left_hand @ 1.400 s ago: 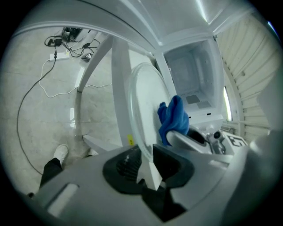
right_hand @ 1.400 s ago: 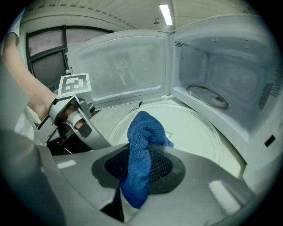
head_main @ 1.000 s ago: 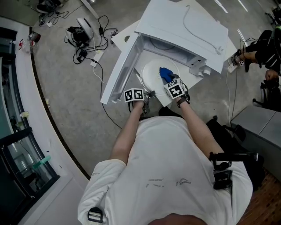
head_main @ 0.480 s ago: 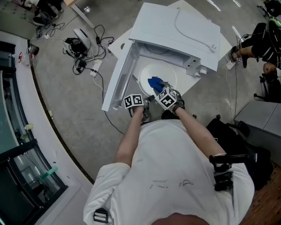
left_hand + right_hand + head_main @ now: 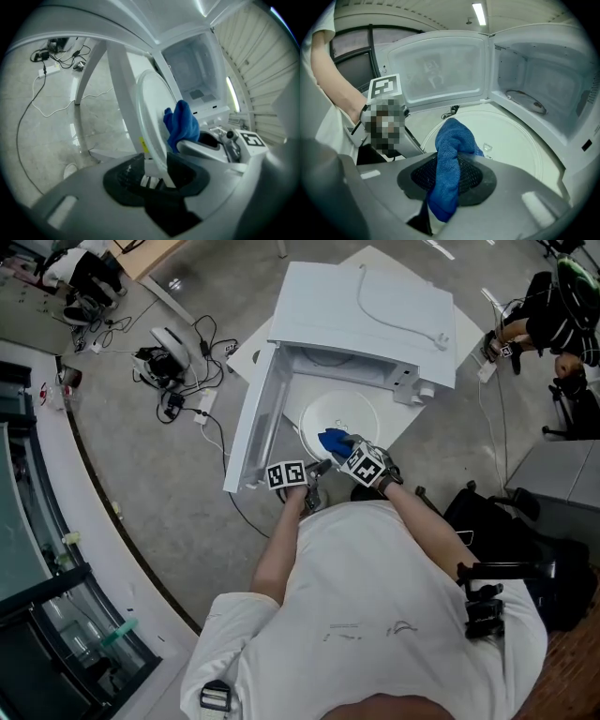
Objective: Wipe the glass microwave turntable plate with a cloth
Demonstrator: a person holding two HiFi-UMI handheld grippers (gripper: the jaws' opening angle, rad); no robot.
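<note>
Before the open microwave (image 5: pixel 361 310), the glass plate (image 5: pixel 342 416) has its rim loosely between the jaws of the left tool (image 5: pixel 157 169), which have just been opening; the right tool (image 5: pixel 447 176) clamps a blue cloth (image 5: pixel 451 140) resting on the plate

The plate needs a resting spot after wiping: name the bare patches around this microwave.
Bare: the cavity floor around its roller ring, and the microwave top beside the cable. Crowded: the front, where glass plate, blue cloth and open door meet.
</note>
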